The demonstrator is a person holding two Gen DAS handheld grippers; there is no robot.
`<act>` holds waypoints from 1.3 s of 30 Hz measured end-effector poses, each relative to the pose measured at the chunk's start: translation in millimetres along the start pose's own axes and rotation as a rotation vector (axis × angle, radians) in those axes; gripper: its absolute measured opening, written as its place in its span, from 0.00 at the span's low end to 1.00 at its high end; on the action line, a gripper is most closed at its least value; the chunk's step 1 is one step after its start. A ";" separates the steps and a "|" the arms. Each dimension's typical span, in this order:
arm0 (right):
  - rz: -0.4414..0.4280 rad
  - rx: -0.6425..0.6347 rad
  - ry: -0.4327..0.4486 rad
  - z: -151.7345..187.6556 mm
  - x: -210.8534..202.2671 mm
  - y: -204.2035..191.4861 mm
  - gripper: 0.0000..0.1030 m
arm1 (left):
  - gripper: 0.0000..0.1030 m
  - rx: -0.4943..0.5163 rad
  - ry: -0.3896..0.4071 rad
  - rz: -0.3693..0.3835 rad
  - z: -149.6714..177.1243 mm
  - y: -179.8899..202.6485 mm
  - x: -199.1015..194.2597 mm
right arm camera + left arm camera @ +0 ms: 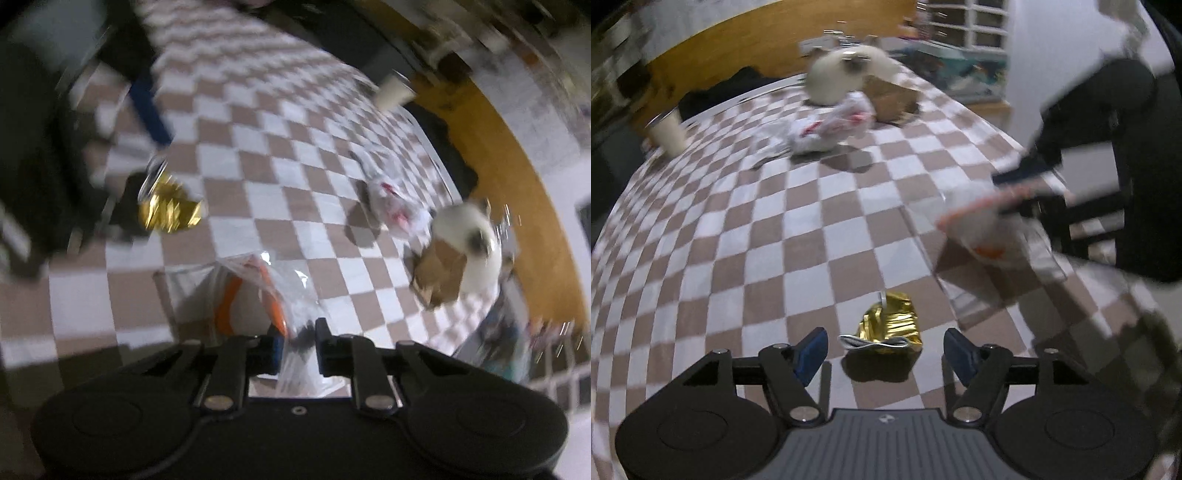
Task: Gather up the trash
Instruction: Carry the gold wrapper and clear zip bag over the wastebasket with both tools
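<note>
From the left wrist, the left hand-held gripper point(882, 349) stands wide and empty over a crumpled gold foil wrapper point(888, 326) lying uncollected between its blue pads on the checkered tabletop point(768, 229), while a crumpled white plastic wrapper point(831, 127), a brown paper bag point(892, 98) and a cup point(666, 133) remain further off, beside a fluffy cat point(846, 72). From the right wrist, the right hand-held gripper point(298, 345) is pinched narrow on the thin rim of a clear plastic bag with orange trim point(258, 295); collection appears barely begun, though the bag's contents cannot be made out.
</note>
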State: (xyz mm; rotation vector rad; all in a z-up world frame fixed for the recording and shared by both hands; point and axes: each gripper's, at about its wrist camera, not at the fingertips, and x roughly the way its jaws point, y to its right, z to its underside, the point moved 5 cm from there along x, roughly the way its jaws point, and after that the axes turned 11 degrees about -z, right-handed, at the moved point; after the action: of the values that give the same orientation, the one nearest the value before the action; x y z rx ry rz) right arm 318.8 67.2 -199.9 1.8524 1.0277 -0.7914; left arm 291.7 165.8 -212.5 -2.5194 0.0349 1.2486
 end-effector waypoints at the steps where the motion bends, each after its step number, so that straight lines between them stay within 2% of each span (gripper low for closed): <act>1: -0.004 0.042 0.006 0.2 -2.5 4.0 0.16 | 0.68 0.022 -0.002 0.007 0.0 2.6 2.6; 3: -0.017 0.146 0.019 -0.3 -9.4 14.1 0.16 | 0.68 0.017 -0.012 0.018 -0.3 2.9 7.3; 7: -0.055 0.362 0.066 1.9 -23.9 34.1 0.15 | 0.67 -0.068 -0.026 0.038 -1.1 -2.5 13.8; 10: -0.090 0.508 0.094 6.4 -33.4 43.4 0.15 | 0.60 -0.119 -0.020 0.051 0.4 -5.9 15.2; 12: -0.110 0.583 0.101 10.5 -36.9 46.5 0.15 | 0.48 -0.133 -0.018 0.051 0.0 -6.5 13.7; 13: -0.118 0.611 0.102 12.4 -37.7 47.7 0.15 | 0.48 -0.151 -0.024 0.052 -0.2 -8.1 13.8; 17: -0.134 0.686 0.102 19.0 -39.3 48.9 0.15 | 0.46 -0.166 -0.047 0.044 -1.0 -8.5 12.2; 19: -0.141 0.711 0.103 20.8 -40.6 49.3 0.15 | 0.42 -0.192 -0.052 0.037 -1.5 -10.2 8.9; 26: -0.165 0.788 0.112 27.0 -50.6 47.4 0.15 | 0.42 -0.240 -0.039 0.020 -3.6 -15.3 -14.5; 39: -0.170 0.895 0.136 44.2 -83.4 32.4 0.14 | 0.42 -0.281 0.001 0.042 -5.7 -11.3 -58.9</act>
State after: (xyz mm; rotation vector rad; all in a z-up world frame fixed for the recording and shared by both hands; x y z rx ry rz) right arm 303.5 -10.2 -138.8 2.6085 1.0011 -1.3988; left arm 261.6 167.6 -160.2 -2.7688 -0.0941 1.3518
